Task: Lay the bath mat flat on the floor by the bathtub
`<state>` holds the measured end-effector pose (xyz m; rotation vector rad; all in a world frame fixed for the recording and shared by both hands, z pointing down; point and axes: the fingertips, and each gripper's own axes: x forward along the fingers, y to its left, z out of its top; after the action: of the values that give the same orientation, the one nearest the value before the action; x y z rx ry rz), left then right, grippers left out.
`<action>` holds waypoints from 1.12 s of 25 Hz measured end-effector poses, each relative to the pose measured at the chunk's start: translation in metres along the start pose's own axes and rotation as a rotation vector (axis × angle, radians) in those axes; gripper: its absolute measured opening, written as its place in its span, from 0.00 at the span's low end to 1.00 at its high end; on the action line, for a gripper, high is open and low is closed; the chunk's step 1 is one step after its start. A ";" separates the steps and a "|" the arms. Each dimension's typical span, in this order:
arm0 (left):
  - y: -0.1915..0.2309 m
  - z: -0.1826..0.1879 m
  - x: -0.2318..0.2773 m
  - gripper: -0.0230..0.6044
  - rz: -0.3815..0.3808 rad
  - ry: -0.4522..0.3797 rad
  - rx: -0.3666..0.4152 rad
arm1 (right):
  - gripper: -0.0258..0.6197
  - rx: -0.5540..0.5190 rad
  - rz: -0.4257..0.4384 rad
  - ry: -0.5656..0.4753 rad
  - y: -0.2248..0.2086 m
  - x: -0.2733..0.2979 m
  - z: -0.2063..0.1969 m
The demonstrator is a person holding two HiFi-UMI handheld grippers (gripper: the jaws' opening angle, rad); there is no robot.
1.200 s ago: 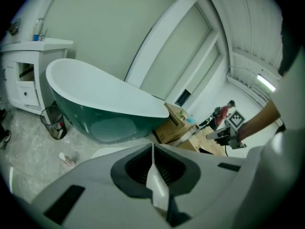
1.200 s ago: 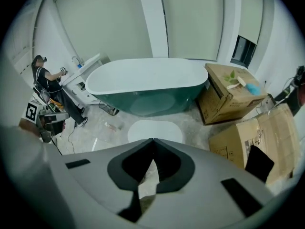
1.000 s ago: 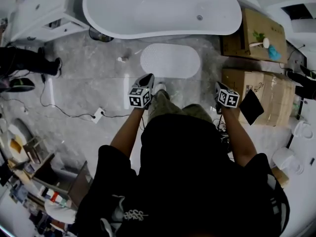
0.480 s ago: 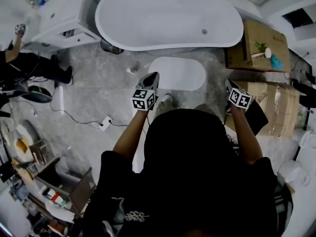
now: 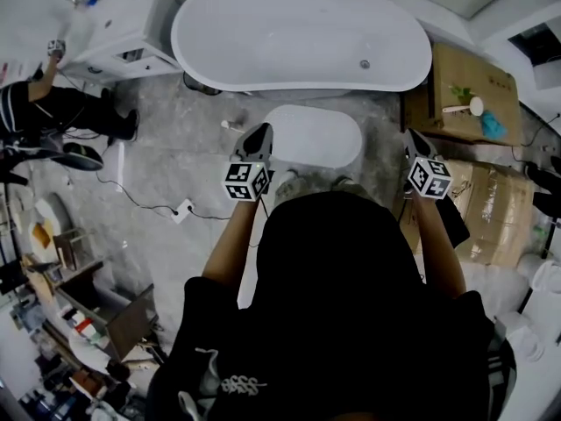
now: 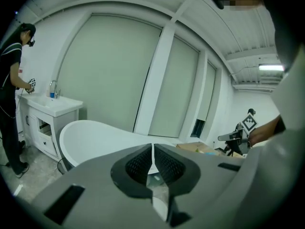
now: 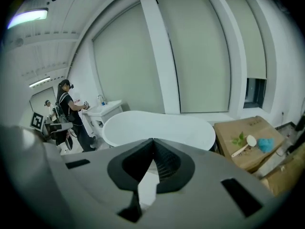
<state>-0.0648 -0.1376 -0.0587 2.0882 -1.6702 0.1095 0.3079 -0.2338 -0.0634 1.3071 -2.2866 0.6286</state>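
One person in dark clothes point(image 5: 48, 103) is standing at the far left, facing the white vanity point(image 5: 123, 20), and a white cable point(image 5: 145, 202) is trailing over the grey floor point(image 5: 188, 147) nearby. The wearer of the head camera is holding the left gripper point(image 5: 260, 132) out in front, its jaws pressing together with nothing between them, its tip showing over the left end of the bath mat point(image 5: 313, 136). The white oval mat is lying flat on the floor just beside the white bathtub point(image 5: 302, 33), parallel to its long side and apart from both grippers. The right gripper point(image 5: 414, 139) is hovering to the right of the mat, its jaws likewise closing on nothing. Cardboard boxes point(image 5: 460, 73) are sitting at the far right, with a white-headed brush point(image 5: 462, 108) and a teal object point(image 5: 493, 123) resting on top.
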 end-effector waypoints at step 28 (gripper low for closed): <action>-0.115 0.031 0.020 0.09 0.097 -0.164 0.047 | 0.08 -0.126 0.041 -0.217 -0.084 -0.059 0.049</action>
<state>0.0418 -0.1495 -0.1141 2.0996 -1.8825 0.0083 0.4017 -0.2604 -0.1220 1.3269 -2.4870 0.3640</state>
